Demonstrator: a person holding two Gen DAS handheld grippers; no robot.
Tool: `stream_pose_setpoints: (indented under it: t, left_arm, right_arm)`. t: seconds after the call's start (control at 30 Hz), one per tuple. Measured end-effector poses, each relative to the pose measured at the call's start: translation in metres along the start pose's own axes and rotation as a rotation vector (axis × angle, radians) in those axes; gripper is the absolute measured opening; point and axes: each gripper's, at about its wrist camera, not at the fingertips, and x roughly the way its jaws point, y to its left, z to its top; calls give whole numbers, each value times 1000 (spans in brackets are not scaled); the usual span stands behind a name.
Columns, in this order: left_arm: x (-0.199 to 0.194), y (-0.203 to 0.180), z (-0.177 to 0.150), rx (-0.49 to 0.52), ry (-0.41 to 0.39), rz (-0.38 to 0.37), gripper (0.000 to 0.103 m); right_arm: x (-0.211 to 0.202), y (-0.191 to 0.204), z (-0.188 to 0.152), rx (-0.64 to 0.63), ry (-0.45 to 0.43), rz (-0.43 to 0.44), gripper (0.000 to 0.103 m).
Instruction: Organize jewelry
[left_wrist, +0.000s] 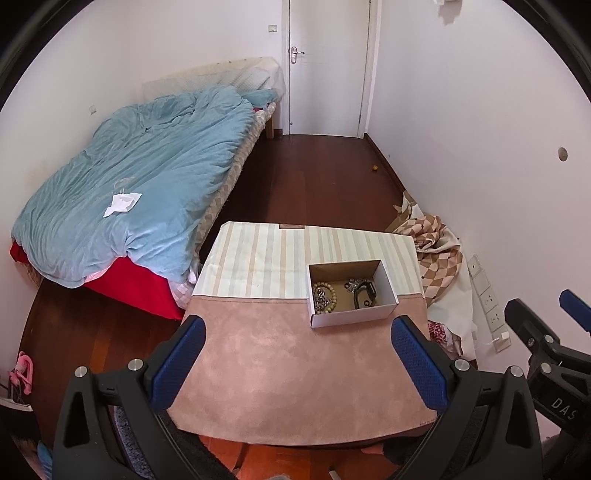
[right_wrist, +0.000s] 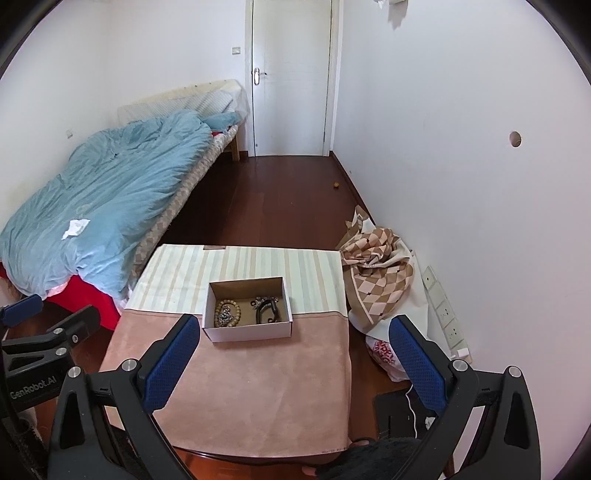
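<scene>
Tablecloth (left_wrist: 295, 369) under both tools, spread wide, holding nothing.

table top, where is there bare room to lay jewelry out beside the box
The pink cloth in front of the cardboard box is bare, as is the striped cloth behind and left of it. Right of the box only a narrow strip remains. Inside, beads and dark pieces crowd the floor.

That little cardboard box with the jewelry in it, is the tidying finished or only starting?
It looks nearly finished or not begun; I cannot tell which. All the jewelry I can see, a tan wooden bead bracelet and dark metal pieces, lies in the open white cardboard box on the cloth-covered table. Nothing is in hand: the left gripper and right gripper are open, away from the box.
</scene>
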Motion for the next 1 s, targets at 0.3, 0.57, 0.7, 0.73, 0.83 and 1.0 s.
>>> stream_pose_setpoints:
  t: [0.3,0.57,0.7,0.73,0.83,1.0]
  left_arm:
    - [43,-6,16,-5,61,28,102]
    - [85,-15,38,3,149,29,102]
    - [104,-19,44,8,188,31,102]
    - [109,-20,45,9,199,25,102]
    - [119,-19,45,9,222,28,102]
    - [126,-17,43,9,239,35,102]
  right_arm:
    - [51,-4,12,18,70,-13,103]
    - [100,-3,32,-4,150,-12,103]
    - [117,-5,40,-4,179,-19,103]
    - [122,-6,41,-6,188,-20,103]
    - [133,-6,42,-17,214,-24,103]
    - [143,-7,40,-19,240,-23,103]
